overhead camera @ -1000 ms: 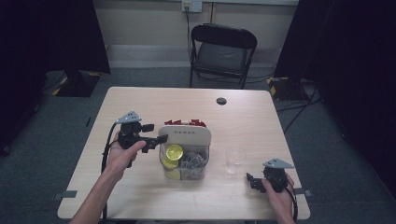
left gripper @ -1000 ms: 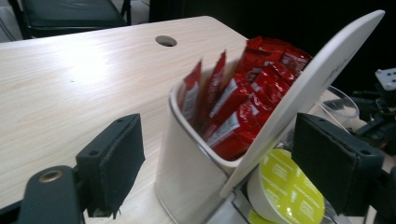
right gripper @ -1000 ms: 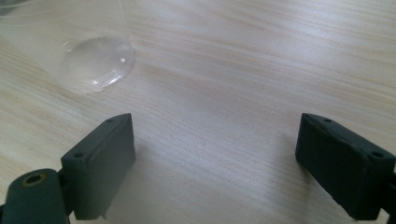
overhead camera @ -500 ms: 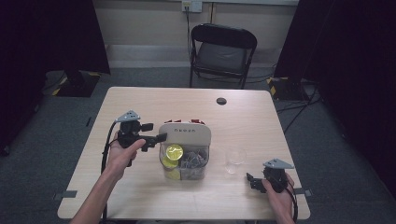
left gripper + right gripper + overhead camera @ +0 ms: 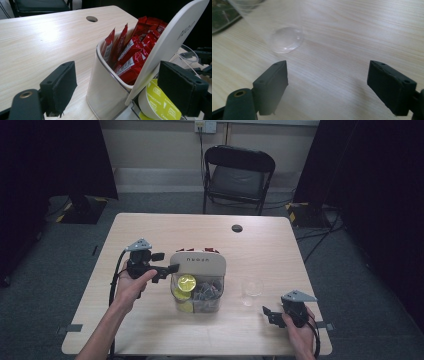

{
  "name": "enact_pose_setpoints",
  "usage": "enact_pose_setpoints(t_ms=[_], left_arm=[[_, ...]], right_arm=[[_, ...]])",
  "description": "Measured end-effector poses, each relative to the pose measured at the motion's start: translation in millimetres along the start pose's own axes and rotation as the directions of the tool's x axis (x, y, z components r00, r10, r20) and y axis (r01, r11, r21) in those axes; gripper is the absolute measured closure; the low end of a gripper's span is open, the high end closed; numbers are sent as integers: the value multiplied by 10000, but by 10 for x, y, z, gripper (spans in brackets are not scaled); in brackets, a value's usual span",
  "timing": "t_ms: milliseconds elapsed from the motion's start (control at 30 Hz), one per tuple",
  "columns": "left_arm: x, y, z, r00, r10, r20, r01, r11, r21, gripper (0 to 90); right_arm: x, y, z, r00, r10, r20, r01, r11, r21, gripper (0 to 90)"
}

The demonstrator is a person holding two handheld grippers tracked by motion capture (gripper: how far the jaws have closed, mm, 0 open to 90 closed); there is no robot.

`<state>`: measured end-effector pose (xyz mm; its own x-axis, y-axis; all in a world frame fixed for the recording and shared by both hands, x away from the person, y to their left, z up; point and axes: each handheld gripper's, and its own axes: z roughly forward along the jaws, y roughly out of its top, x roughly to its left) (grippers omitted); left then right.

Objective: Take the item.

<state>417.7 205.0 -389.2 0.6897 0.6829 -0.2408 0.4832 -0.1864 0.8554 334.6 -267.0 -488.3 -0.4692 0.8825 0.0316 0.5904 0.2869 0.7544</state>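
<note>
right now, seen from above, i stand at the near edge of a pale wooden table [image 5: 150,227], a two-jaw gripper in each hand. near the middle of the table sits a clear organiser box [image 5: 197,285] with a white lid [image 5: 198,264] tilted up on its far side.

my left gripper [image 5: 169,268] is held level at the box's left side, jaws spread wide and holding nothing. in the left gripper view the box's rounded white corner [image 5: 105,92] lies between the two black pads [image 5: 61,86], and the raised lid [image 5: 172,42] slants across toward the right pad. i judge i hold it there to take the lid edge or the box wall, but no pad touches anything yet.

behind the lid, red sachets [image 5: 132,53] stand upright and packed tight in the far compartment. in front, under the lid, a round pod with a yellow-green foil top [image 5: 160,102] reading "cappuccino" sits in the near compartment; from above, the pod [image 5: 187,281] is at the box's left, with dark wrapped items [image 5: 205,290] beside it.

just right of the box stands an empty clear plastic cup [image 5: 251,289], upright.

my right gripper [image 5: 270,314] waits low by the table's near right corner, apart from the cup, jaws wide and empty. in its own view the cup's clear base [image 5: 286,40] lies ahead of the left pad. i judge it is parked close so it can reach the cup.

a dark round hole [image 5: 237,228] marks the far side of the table.
</note>
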Motion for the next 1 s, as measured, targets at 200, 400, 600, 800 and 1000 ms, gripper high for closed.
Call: enact_pose_setpoints(t_ms=[200, 400, 600, 800, 1000], left_arm=[[0, -1, -3, 10000, -25, -28, 25, 10000, 55, 154], [5, 0, 2, 9998, -172, 41, 172, 9998, 59, 154], [2, 0, 1, 9998, -184, 18, 184, 9998, 67, 154], [2, 0, 1, 9998, -207, 19, 207, 9998, 73, 153], [8, -1, 0, 9998, -191, -28, 192, 9997, 142, 151]], right_arm=[[52, 61, -93, 9995, 48, -323, -54, 9998, -180, 197], [95, 96, -140, 9966, 232, -788, -245, 9996, -159, 213], [151, 159, -226, 9933, 109, -1152, -152, 9992, -366, 210], [243, 241, -305, 9869, -20, -1611, -71, 9984, -559, 194], [325, 358, -377, 9789, -317, -2020, 122, 9952, -968, 188]])
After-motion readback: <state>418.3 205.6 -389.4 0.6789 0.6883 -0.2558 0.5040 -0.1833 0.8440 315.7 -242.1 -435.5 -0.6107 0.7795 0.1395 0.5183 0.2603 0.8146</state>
